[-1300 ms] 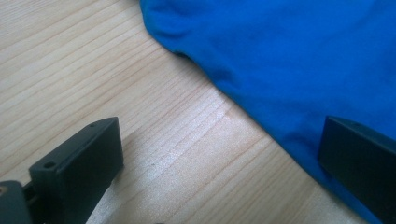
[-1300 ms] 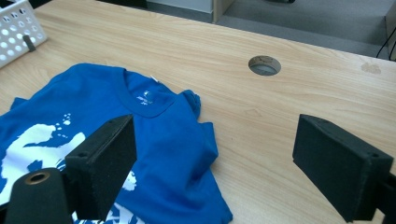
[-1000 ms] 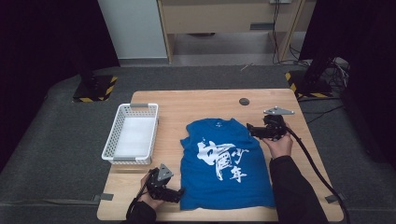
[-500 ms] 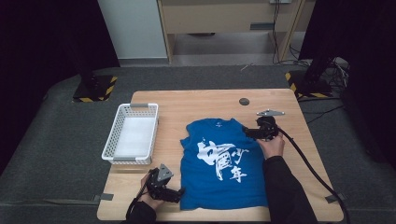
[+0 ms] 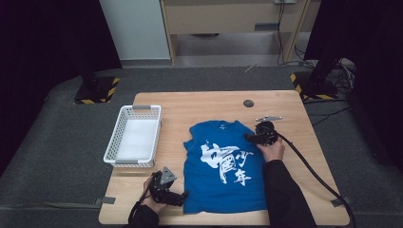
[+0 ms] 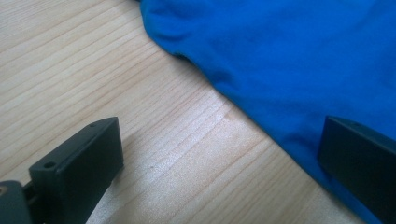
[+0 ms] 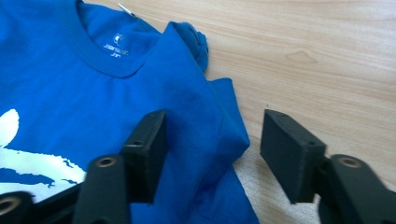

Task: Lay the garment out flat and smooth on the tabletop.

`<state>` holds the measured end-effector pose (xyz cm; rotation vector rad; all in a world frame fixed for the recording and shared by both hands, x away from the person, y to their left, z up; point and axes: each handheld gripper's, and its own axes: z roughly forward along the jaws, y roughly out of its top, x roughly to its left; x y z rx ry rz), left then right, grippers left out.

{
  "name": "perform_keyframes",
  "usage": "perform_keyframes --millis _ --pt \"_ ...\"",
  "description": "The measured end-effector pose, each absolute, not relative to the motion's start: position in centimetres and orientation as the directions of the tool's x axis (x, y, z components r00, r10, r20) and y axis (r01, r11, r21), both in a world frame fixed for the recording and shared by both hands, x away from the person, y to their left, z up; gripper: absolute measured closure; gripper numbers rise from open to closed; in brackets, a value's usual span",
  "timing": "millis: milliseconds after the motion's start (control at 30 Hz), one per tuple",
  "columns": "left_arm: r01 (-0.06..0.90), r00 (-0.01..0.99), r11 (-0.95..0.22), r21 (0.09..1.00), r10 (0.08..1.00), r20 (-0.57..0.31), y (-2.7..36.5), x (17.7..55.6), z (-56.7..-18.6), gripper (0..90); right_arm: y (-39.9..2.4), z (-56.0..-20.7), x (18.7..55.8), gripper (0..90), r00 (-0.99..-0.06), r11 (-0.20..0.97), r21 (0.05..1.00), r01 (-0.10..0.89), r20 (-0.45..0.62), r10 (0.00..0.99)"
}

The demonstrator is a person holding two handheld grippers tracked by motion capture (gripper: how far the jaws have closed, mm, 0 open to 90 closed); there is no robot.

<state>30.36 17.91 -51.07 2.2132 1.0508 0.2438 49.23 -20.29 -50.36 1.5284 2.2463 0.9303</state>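
We find a blue T-shirt (image 5: 224, 166) lying flat, print side up, on the wooden table (image 5: 199, 107), its collar toward the far edge and its hem toward the person; a white basket (image 5: 134, 140) stands well apart to its left, holding nothing that we can make out. We judge the work in hand to be the folding of this shirt, and it is barely started: the body lies spread in a single layer, no fold has been made across it, and only the sleeve on the right side is bunched and turned in on itself beside the shoulder. The right gripper (image 7: 212, 156) is down at that sleeve, its jaws part open and straddling the rumpled cloth; they have just been closing, with the sleeve fabric between them, but the pads do not yet press on it, so we record no grip there. The left gripper (image 6: 219, 158) rests low at the near left corner of the hem, jaws wide apart, one over bare wood and the other over the shirt's edge, holding nothing. In our judgement both grips remain to be taken, after which every fold, and any placing in the basket, is yet to come.
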Motion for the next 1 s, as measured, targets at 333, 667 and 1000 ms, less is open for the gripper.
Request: perform_keyframes --millis 333,667,1000 --pt "0.62 0.657 -0.452 0.641 0.746 -0.11 17.9 30.3 -51.1 0.0 -19.8 -51.1 48.8 64.6 -0.405 0.258 0.628 0.735 0.101 0.909" --pt "0.618 0.655 -0.447 0.646 0.748 -0.109 17.8 30.3 -51.1 0.0 -19.3 -51.2 48.2 80.5 -0.374 0.22 0.648 0.729 0.108 0.921" --pt "0.619 0.653 -0.445 0.648 0.75 -0.109 17.8 30.3 -51.1 0.0 -19.7 -48.2 47.4 81.7 -0.4 0.17 0.689 0.705 0.188 0.897"
